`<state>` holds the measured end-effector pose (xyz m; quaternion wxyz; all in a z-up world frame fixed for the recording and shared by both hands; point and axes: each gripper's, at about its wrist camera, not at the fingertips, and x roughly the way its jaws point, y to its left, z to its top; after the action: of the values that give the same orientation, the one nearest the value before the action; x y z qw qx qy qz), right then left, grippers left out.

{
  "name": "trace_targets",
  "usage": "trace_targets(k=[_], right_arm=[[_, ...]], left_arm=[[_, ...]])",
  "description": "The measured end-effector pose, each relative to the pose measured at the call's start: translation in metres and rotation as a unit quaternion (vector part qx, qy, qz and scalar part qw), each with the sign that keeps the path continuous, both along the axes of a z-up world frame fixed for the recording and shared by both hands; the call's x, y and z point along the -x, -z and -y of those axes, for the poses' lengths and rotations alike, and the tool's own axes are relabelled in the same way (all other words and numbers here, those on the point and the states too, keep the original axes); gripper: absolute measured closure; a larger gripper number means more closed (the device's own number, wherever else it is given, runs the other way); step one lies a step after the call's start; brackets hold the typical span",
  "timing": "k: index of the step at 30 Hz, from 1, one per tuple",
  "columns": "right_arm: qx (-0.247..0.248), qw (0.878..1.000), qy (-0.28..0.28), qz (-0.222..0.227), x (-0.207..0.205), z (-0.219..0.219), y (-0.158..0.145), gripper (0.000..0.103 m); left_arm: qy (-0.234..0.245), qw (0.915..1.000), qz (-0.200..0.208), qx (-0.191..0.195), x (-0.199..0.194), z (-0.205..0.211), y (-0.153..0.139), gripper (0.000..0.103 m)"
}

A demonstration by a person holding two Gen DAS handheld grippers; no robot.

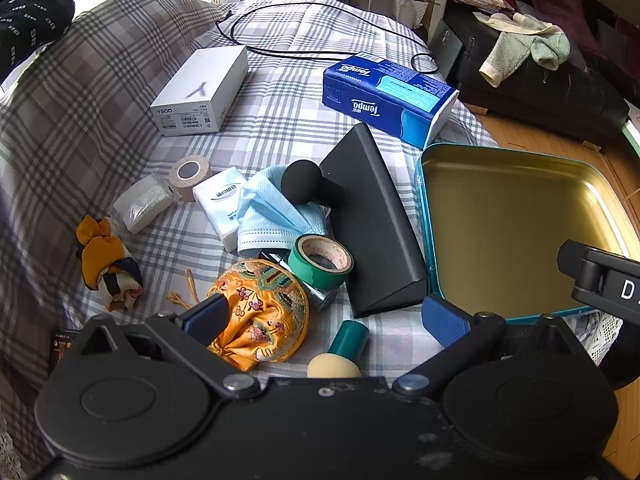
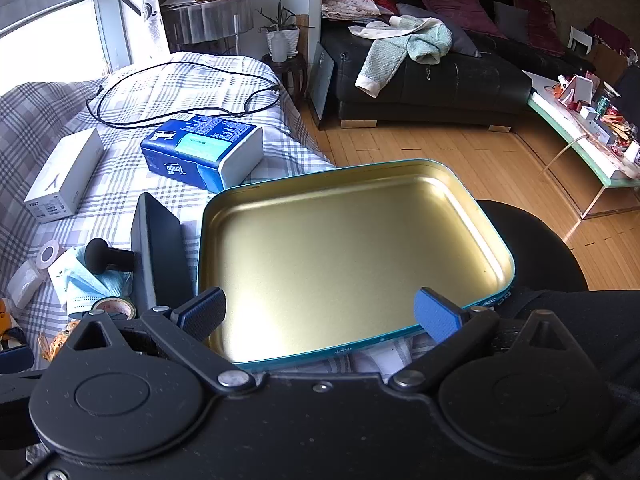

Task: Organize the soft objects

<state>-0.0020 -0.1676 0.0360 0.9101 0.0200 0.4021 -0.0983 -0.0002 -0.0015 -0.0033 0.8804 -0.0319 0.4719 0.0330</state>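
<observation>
Soft things lie on the plaid bed cover: an embroidered yellow pouch [image 1: 264, 312], a blue face mask [image 1: 272, 216], an orange scrunchie [image 1: 106, 264], a white tissue pack [image 1: 224, 204], a beige sponge applicator [image 1: 340, 354] and a blue Tempo tissue pack [image 1: 388, 96]. A teal tin with a gold inside [image 1: 516, 224] stands at the right and has nothing in it. My left gripper [image 1: 324, 318] is open, its left finger against the pouch. My right gripper [image 2: 320, 314] is open over the tin's [image 2: 352, 256] near rim.
Hard items sit among the soft ones: a black wedge box [image 1: 380, 220], a black massage head [image 1: 308, 188], green tape [image 1: 320, 260], beige tape [image 1: 190, 170], a white phone box [image 1: 204, 88] and a black cable [image 1: 320, 52]. The bed edge drops to wood floor [image 2: 440, 148] at the right.
</observation>
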Motion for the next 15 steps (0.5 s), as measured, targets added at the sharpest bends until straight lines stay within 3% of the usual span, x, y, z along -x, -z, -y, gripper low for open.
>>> trace_targets(k=[15], right_arm=[[0.000, 1.000, -0.001, -0.001, -0.0019, -0.0026, 0.0017, 0.006]], left_arm=[[-0.002, 1.0000, -0.001, -0.001, -0.0001, -0.0015, 0.0004, 0.000]])
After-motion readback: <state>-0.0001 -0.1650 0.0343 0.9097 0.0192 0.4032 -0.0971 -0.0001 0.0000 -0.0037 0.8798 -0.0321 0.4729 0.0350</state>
